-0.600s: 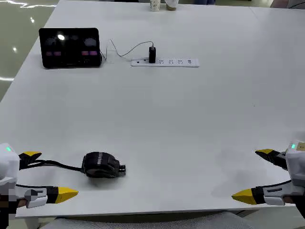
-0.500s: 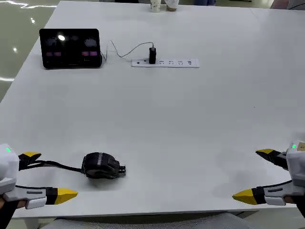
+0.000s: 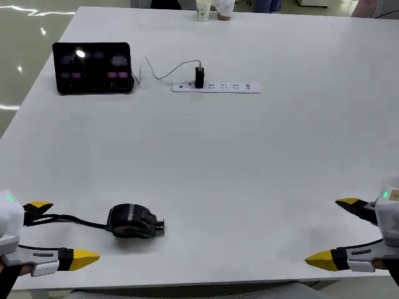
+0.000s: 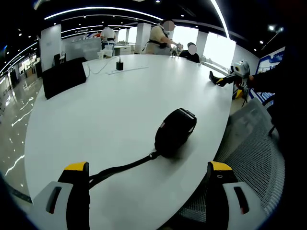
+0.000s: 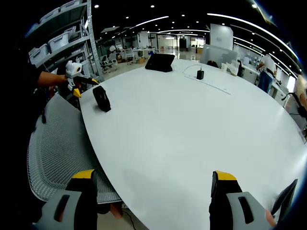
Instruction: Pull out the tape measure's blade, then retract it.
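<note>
A black tape measure (image 3: 132,220) lies on the white table (image 3: 224,149) near its front left, its black strap trailing left. The same tape measure (image 4: 175,130) sits just ahead of the jaws in the left gripper view, the strap running back between them. My left gripper (image 3: 62,230) is open at the front left edge, its yellow-tipped fingers (image 3: 84,257) on either side of the strap. At the front right edge my right gripper (image 3: 333,230) stands open with nothing in it; its own view shows the tape measure (image 5: 101,97) far off to the left.
A dark tablet (image 3: 93,67) stands at the back left. A white power strip (image 3: 215,86) with a black plug and thin cable lies at the back centre. Cups (image 3: 203,9) stand at the far edge. A mesh chair seat (image 5: 53,153) is below the table front.
The camera has tilted slightly, shifting the picture down. Both grippers and the tape measure keep their places on the table.
</note>
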Motion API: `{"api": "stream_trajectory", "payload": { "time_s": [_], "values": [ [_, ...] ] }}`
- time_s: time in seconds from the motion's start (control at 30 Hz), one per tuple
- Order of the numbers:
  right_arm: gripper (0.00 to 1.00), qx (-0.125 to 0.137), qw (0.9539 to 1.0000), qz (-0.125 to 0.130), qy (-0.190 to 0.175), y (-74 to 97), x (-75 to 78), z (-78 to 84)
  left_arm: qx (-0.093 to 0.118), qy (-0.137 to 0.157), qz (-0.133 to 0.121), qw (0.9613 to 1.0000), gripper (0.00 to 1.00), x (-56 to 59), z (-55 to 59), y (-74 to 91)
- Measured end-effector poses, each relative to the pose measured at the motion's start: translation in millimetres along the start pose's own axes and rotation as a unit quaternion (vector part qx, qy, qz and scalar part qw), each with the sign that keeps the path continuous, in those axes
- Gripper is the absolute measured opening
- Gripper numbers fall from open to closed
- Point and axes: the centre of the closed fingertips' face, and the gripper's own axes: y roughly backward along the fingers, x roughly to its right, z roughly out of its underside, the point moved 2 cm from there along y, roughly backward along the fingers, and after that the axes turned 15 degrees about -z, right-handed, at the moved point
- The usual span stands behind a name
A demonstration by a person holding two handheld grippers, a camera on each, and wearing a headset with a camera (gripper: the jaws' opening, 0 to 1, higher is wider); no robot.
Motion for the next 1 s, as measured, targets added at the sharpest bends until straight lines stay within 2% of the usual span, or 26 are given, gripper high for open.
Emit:
{"api": "stream_trajectory", "payload": {
  "time_s": [0.13,0.27,0.37,0.5,0.73,1.0],
  "values": [
    [0.99,-0.007,0.9999,-0.007,0.001,-3.3,-2.1,1.9,-0.007,-0.014,0.013,0.9998,0.99,8.5,1.7,1.7],
    [0.99,-0.003,1.0,-0.008,0.004,-5.2,-2.4,-1.6,-0.013,-0.032,0.026,0.9991,0.99,15.2,3.8,2.1],
    [0.99,-0.008,0.9998,0.0,0.02,-7.8,0.4,-2.0,-0.02,-0.034,0.029,0.9988,0.99,16.0,4.7,0.7],
    [0.99,-0.011,0.9998,-0.004,0.019,-11.3,0.4,-1.8,-0.018,-0.033,0.03,0.9988,0.99,17.0,2.7,-0.7],
    [0.99,-0.008,0.9991,-0.026,0.032,-19.5,-4.7,-4.0,-0.018,-0.036,0.038,0.9985,0.99,19.0,-1.0,-3.9],
    [0.99,-0.01,0.9984,-0.04,0.038,-29.1,-8.6,-13.1,-0.019,-0.063,0.051,0.9966,0.99,23.1,-8.6,-8.4]
  ]
}}
